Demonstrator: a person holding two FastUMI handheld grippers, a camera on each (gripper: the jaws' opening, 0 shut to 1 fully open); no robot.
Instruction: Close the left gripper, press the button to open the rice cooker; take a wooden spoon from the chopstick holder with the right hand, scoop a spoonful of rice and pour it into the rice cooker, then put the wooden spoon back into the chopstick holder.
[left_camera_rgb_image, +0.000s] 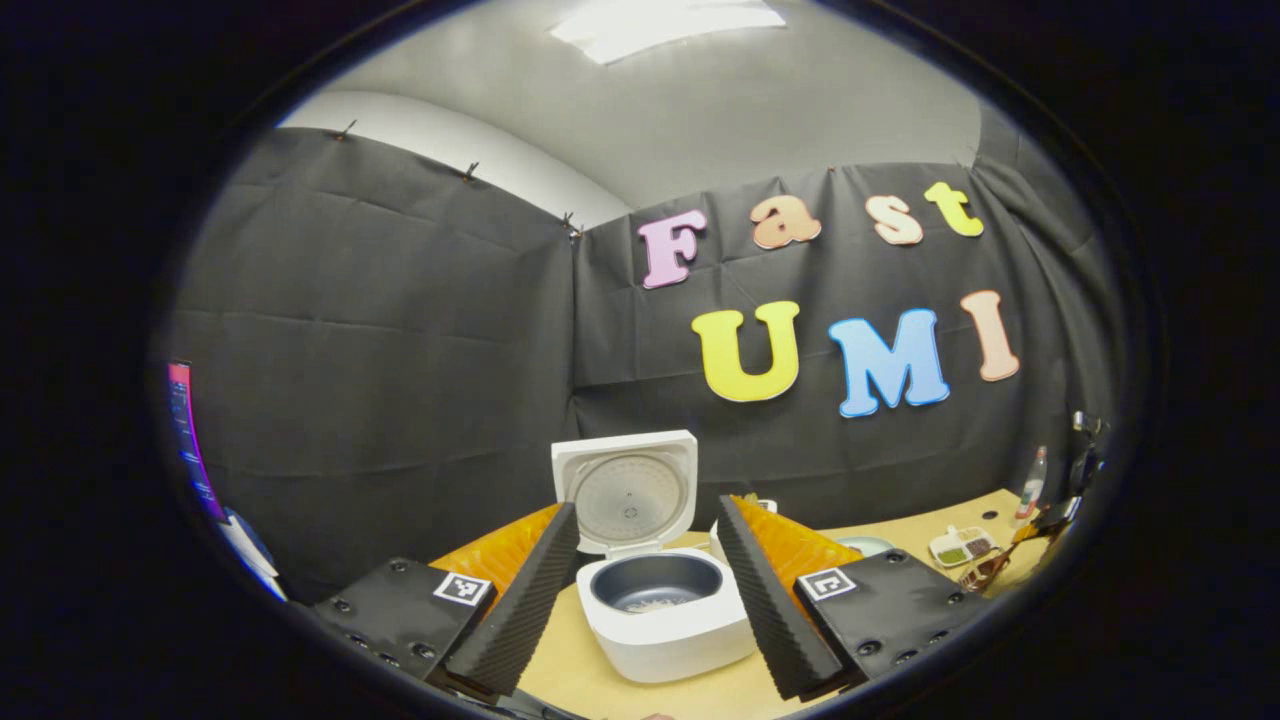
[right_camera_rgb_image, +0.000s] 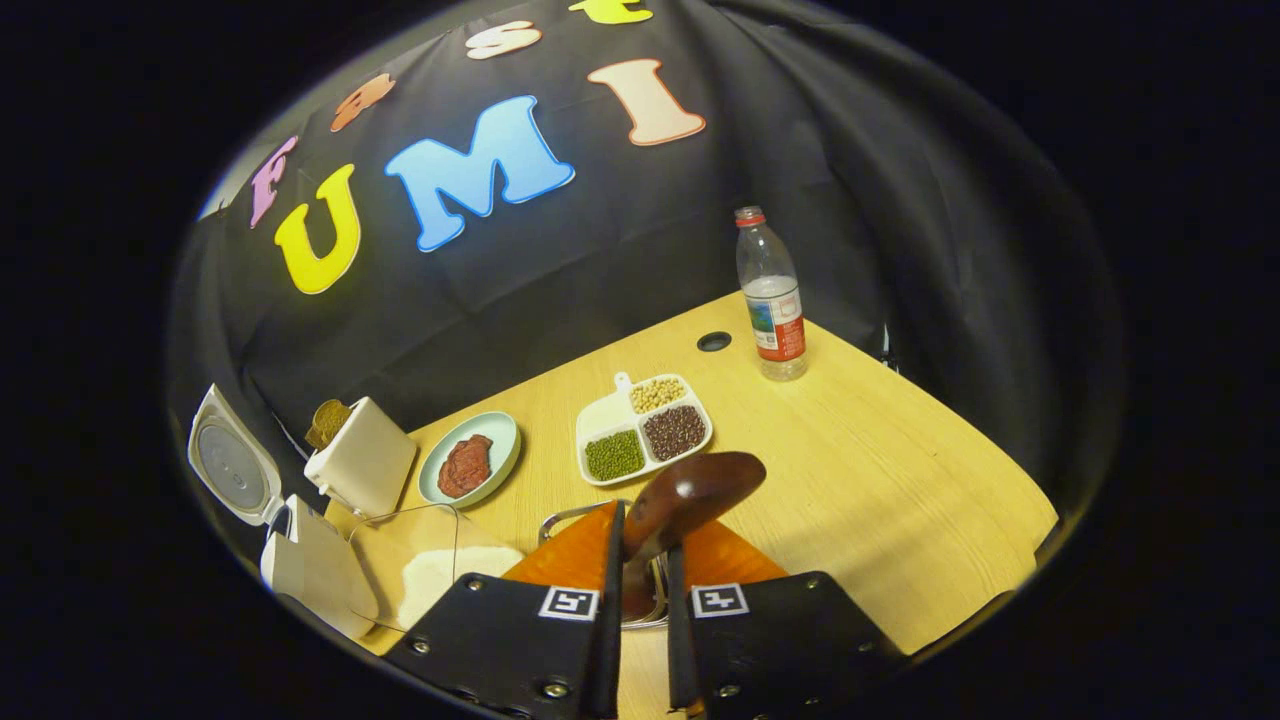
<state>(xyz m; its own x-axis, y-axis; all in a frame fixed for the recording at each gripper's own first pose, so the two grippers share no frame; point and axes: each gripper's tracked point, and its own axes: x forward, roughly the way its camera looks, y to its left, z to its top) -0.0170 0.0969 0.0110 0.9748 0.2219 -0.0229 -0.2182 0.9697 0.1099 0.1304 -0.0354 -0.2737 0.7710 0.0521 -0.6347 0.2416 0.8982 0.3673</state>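
Between right tool's (right_camera_rgb_image: 640, 560) fingers — one wooden spoon (right_camera_rgb_image: 690, 492)

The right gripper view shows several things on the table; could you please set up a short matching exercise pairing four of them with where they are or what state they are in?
Things:
1. rice cooker
2. wooden spoon
3. water bottle
4. round plate

Places or states:
A. stands upright near the back of the table
B. held between the right gripper's fingers
C. lid raised, pot open
D. lies between the chopstick holder and the divided dish

Pairs: 1-C, 2-B, 3-A, 4-D
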